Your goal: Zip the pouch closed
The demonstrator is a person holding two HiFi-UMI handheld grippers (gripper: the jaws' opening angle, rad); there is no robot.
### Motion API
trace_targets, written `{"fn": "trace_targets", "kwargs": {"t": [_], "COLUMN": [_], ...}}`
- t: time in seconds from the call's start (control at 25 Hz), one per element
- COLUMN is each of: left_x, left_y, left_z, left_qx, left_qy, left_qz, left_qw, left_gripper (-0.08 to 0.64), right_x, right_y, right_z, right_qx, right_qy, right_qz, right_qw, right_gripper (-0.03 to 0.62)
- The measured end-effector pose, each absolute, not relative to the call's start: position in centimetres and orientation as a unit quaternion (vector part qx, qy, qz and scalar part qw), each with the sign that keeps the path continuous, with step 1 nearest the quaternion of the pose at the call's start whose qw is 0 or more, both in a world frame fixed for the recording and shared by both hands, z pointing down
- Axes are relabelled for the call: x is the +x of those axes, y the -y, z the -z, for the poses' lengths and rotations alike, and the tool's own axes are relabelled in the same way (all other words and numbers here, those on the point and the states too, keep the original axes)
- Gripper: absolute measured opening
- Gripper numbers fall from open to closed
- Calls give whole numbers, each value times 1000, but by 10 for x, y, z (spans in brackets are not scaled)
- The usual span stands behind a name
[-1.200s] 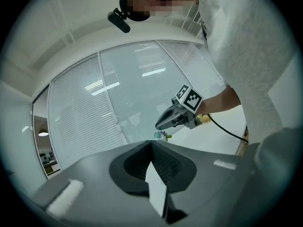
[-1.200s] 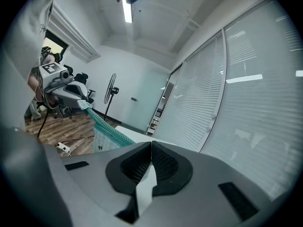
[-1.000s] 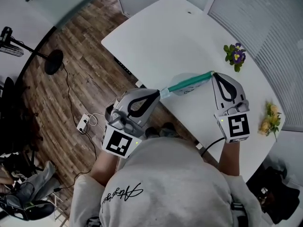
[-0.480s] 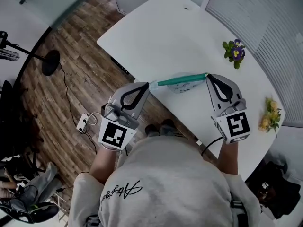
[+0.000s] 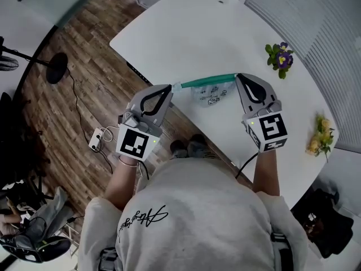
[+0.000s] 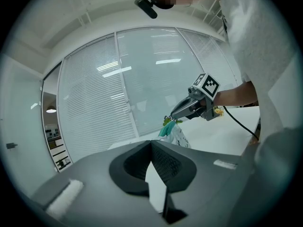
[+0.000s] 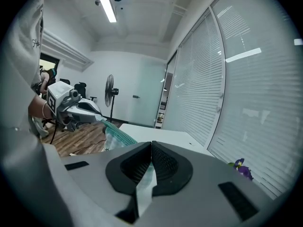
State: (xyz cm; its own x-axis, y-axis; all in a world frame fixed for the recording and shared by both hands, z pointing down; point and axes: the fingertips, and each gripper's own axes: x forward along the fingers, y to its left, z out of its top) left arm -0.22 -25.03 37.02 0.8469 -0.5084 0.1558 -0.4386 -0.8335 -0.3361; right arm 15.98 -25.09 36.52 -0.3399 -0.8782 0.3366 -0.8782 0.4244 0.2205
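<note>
Since both grippers are already clamped on the pouch (image 5: 210, 93), this is mostly tension mgmt. Left gripper (image 5: 169, 88): jaws pinched together on a whitish bit of the pouch's left end. Right gripper (image 5: 238, 77): jaws closed too, thin translucent film caught between the pads at the right end.

Pouch is strung between the two, teal zip strip (image 5: 206, 82) on top and pulled near straight, body hanging under it. It runs along the near edge of the table (image 5: 186, 33). The left end is right at that edge, and the left gripper's body is out over the floor (image 5: 84, 49). Can't tell if the bottom touches the tabletop.

Can't resolve the slider in any view, so no call on how far it's zipped or which side has the pull.

How I'd run the step (judgement):
- One side = anchor, the other pulls strictly along the strip's line.
- Hold both ends level, no wrist roll, else the track kinks and the slider jams.
- If the pulling grip is on film and not the pull tab, it'll only stretch the pouch, so regrip.
- Thin film in closed pads can slip out, so load it gradually.

Containers: the pouch is the only one. Translucent w/ dark print, looks flat, nothing visible inside, but can't rule out sth small.

Purple flower sprig (image 5: 280, 65) near the far right edge and yellow flower sprig (image 5: 320, 143) by the right edge both lie loose, well apart from the pouch. No pot seen.
</note>
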Motion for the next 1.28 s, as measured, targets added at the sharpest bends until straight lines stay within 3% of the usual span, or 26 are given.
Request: {"fn": "trace_targets", "kwargs": {"t": [0.48, 1.28], "left_x": [-12, -23], "left_y": [282, 285], "left_z": [-412, -480], "left_qx": [-941, -928], "left_qy": [-285, -306], "left_qz": [157, 212], "left_qw": [88, 15], "left_gripper": [0, 3], "right_x": [147, 136], "right_y": [293, 302], "right_z": [-406, -479], "right_qx": [524, 494], "right_qy": [827, 824], "right_qz": [-20, -64], "right_qw": [203, 271], "right_gripper": [5, 6]}}
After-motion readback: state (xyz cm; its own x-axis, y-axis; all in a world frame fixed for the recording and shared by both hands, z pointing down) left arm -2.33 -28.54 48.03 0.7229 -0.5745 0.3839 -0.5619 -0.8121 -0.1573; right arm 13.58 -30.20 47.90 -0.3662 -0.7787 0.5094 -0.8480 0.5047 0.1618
